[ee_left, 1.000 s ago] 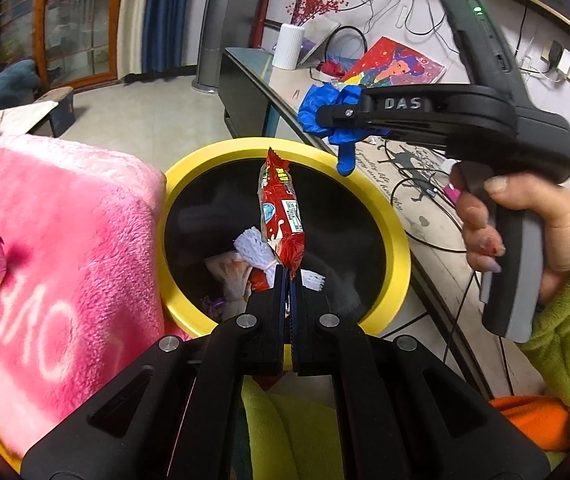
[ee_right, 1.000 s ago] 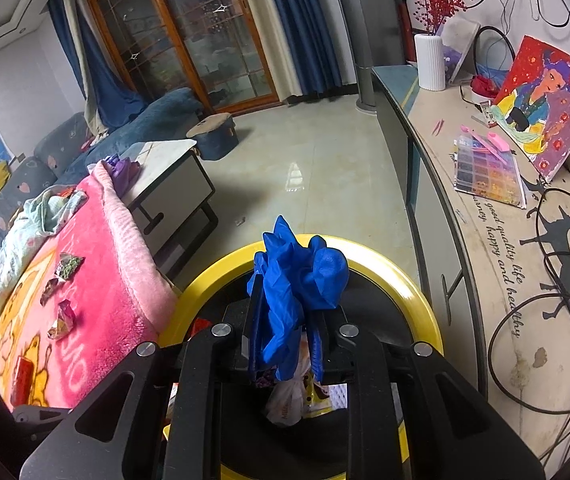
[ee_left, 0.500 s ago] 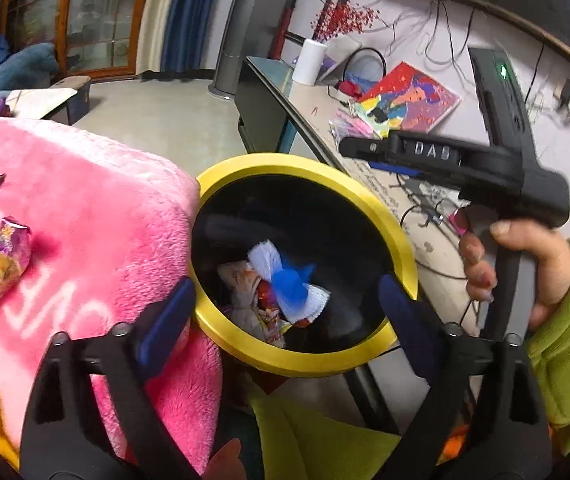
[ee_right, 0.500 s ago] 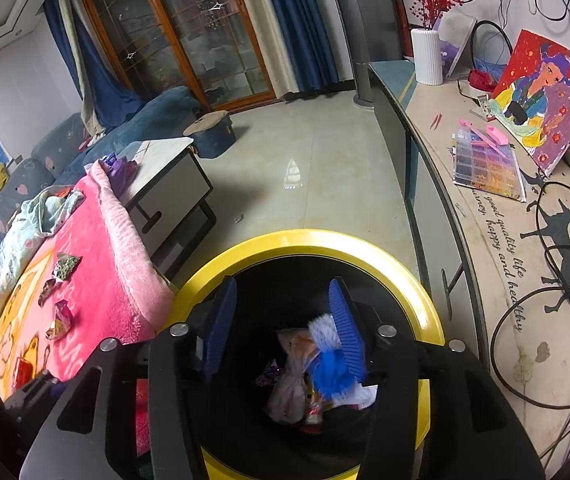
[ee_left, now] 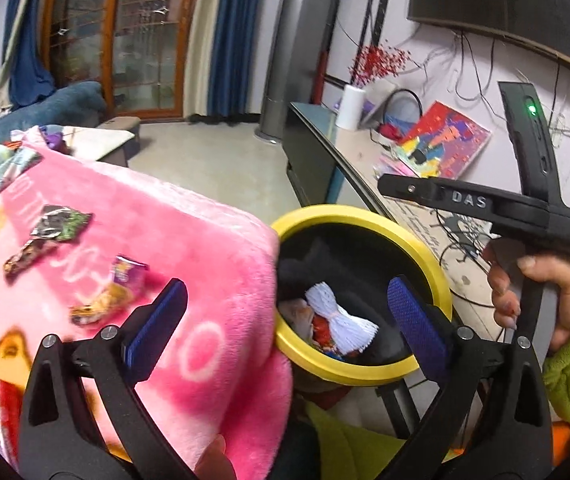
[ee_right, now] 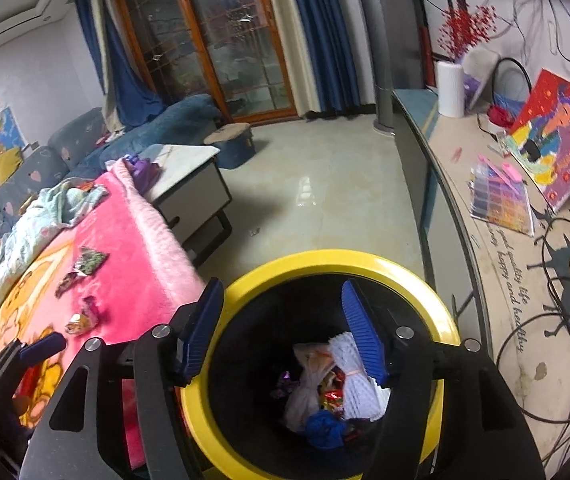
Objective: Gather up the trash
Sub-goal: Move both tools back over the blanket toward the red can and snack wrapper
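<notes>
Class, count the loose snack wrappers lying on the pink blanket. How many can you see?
3. A green one lies farthest, a dark brown one lies just before it, and a purple-and-yellow one lies nearest. A red patch near the gripper may be a fourth.

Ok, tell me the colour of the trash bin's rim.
Yellow rim around a black inside, clearest in the right wrist view.

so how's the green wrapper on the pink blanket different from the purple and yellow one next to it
The green wrapper is dark, silvery green and lies farther from the yellow bin; the purple and yellow wrapper is brighter and sits nearer the bin. The green wrapper looks torn open and spread flat, while the purple and yellow wrapper looks crumpled and narrower. Both lie loose on the pink blanket, not yet collected, with neither gripper touching them.
</notes>
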`<state>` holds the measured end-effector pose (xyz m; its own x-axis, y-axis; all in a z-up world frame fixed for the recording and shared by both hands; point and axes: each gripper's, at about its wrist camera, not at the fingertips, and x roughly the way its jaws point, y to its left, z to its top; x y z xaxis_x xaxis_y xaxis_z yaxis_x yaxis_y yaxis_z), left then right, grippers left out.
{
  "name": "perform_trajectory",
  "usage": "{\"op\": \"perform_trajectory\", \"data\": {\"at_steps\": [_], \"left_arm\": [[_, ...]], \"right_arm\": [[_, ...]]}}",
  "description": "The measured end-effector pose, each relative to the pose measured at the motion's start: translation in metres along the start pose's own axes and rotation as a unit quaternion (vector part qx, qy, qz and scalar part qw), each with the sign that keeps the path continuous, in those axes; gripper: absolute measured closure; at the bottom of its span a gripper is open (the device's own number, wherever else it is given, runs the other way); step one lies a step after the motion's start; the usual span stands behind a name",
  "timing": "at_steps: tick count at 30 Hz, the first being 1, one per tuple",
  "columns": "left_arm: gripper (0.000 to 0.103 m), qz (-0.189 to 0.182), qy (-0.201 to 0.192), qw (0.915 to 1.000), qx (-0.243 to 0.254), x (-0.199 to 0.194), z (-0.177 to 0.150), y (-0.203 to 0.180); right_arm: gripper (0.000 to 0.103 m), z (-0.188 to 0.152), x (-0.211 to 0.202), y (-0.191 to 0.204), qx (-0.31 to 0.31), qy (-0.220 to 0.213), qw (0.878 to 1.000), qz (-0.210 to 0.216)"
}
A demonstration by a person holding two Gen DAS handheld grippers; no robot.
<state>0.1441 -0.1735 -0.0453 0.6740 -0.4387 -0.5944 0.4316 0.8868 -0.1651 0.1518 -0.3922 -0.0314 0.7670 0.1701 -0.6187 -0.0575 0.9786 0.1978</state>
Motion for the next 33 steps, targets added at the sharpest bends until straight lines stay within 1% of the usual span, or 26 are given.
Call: {"op": "perform_trajectory", "data": {"at_steps": [8,15,25,33], "left_arm": [[0.011,0.053,-0.036,0.9978,-0.015,-0.027,0.005,0.024],[0.011,0.096,-0.069,0.9924,-0.033,-0.057,0.008,0.051],[0.011,0.132,-0.103,0.9838,-0.064,-0.091,0.008,0.084],[0.011,0.149,-0.118,0.9782,-0.084,-0.11,0.004,0.101]], "right_arm": [[0.04,0.001,-0.012,0.035,-0.033,-0.012,0.999,0.025],[0.037,-0.002,-0.023,0.065,-0.056,-0.024,0.997,0.05],[0.037,-0.008,-0.029,0.104,-0.09,-0.029,0.992,0.078],[0.037,-0.015,-0.028,0.133,-0.116,-0.028,0.988,0.097]]}}
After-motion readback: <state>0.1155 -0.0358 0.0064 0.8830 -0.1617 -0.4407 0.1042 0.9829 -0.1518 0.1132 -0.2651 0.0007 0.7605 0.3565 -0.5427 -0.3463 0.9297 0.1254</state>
